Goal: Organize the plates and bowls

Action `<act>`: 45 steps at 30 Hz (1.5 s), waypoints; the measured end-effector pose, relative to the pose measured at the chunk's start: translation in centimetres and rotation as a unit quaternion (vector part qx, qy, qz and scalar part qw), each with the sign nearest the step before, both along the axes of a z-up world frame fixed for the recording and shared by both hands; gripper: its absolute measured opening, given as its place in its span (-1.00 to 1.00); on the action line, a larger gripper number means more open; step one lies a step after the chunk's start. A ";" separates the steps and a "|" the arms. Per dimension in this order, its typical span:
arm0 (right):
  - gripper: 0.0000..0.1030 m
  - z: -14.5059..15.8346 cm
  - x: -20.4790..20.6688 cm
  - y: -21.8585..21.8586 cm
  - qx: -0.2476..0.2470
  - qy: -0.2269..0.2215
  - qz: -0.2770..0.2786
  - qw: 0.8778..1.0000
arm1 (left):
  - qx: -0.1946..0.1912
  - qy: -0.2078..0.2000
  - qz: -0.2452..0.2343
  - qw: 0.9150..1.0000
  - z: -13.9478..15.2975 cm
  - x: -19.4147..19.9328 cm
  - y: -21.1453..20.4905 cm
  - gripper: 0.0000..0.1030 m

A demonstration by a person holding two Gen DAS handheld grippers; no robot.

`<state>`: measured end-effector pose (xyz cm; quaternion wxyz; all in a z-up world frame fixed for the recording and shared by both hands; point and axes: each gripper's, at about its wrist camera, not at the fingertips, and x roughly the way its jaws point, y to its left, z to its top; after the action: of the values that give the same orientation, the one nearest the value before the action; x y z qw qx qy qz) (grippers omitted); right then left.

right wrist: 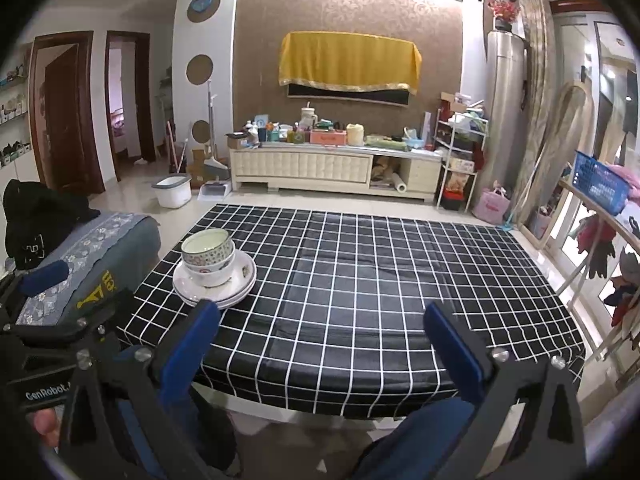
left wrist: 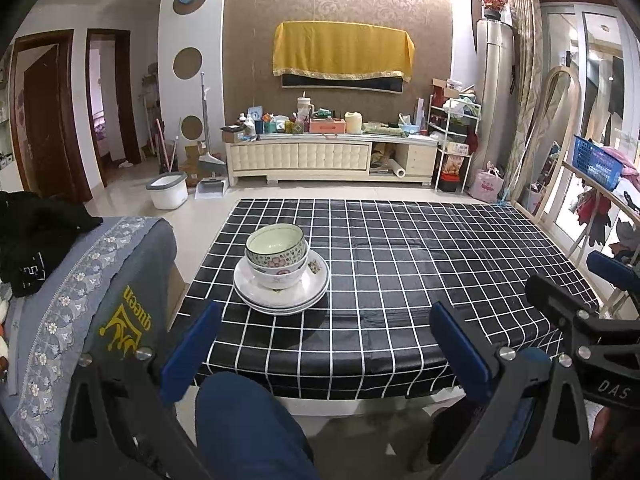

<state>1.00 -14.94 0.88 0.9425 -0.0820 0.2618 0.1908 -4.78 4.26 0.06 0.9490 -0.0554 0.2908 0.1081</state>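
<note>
Two patterned bowls (left wrist: pixel 276 252) sit nested on a stack of white plates (left wrist: pixel 280 298) at the near left of the black checked table (left wrist: pixel 420 264). The same bowls (right wrist: pixel 208 254) and plates (right wrist: pixel 216 286) show in the right wrist view. My left gripper (left wrist: pixel 326 316) is open and empty, held back over the table's near edge, just short of the stack. My right gripper (right wrist: pixel 322 320) is open and empty, to the right of the stack, also at the near edge. The right gripper's body (left wrist: pixel 580 316) shows at the right of the left wrist view.
A grey-covered sofa arm (left wrist: pixel 100 300) with black clothing stands left of the table. My knees (left wrist: pixel 240 420) are below the near edge. A wooden rack with a blue basket (left wrist: pixel 596 162) stands right. A cluttered TV cabinet (left wrist: pixel 332 156) is behind.
</note>
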 end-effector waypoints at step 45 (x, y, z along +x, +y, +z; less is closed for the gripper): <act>1.00 -0.7 -0.6 0.6 -0.007 0.007 -0.026 1.000 | 0.020 0.008 -0.001 1.000 -0.4 0.0 0.1 1.00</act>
<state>0.38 -14.29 0.21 0.9446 -0.0805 0.2722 0.1651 -4.74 4.32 -0.32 0.9477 -0.0349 0.2963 0.1136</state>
